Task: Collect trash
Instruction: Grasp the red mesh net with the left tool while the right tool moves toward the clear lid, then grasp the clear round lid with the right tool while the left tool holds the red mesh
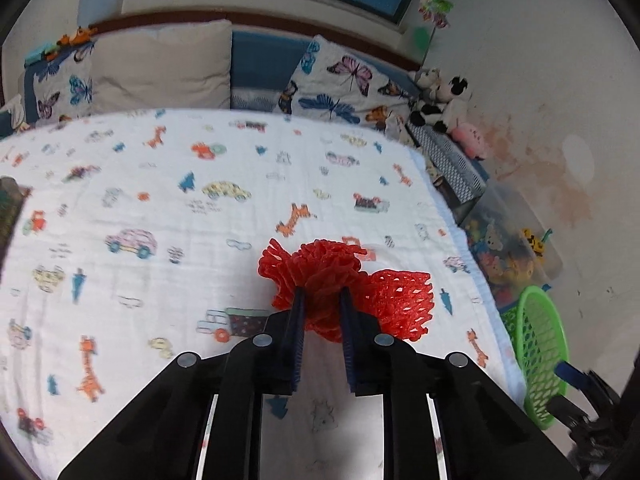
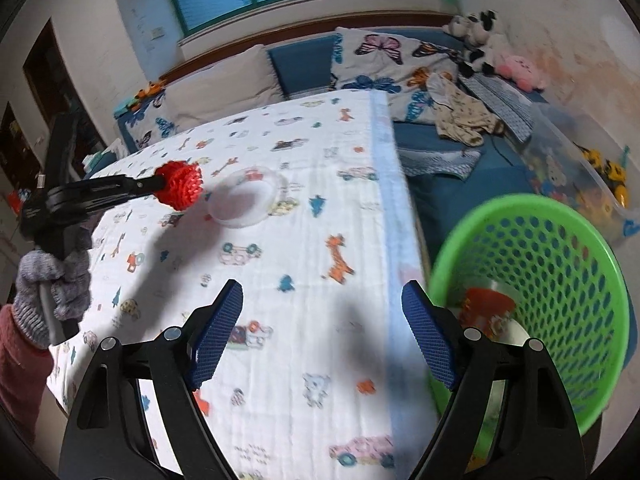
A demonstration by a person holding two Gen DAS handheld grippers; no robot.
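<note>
Left wrist view: left gripper (image 1: pixel 322 294) pinched onto red foam netting (image 1: pixel 320 276), bunched between blue pads above patterned bedsheet (image 1: pixel 160 200). Right wrist view: right gripper (image 2: pixel 322 302) spread wide, nothing between pads; green mesh basket (image 2: pixel 560 248) just beside right pad, off bed edge; clear plastic lid (image 2: pixel 246 198) flat on sheet near netting.

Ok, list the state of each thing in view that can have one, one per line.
left gripper: shut on the red foam net.
red foam net: crumpled, pinched between the pads.
right gripper: open, nothing between its fingers.
green basket: tilted toward the camera, some trash already inside.
clear plastic lid: lying on the bed, not yet collected.
</note>
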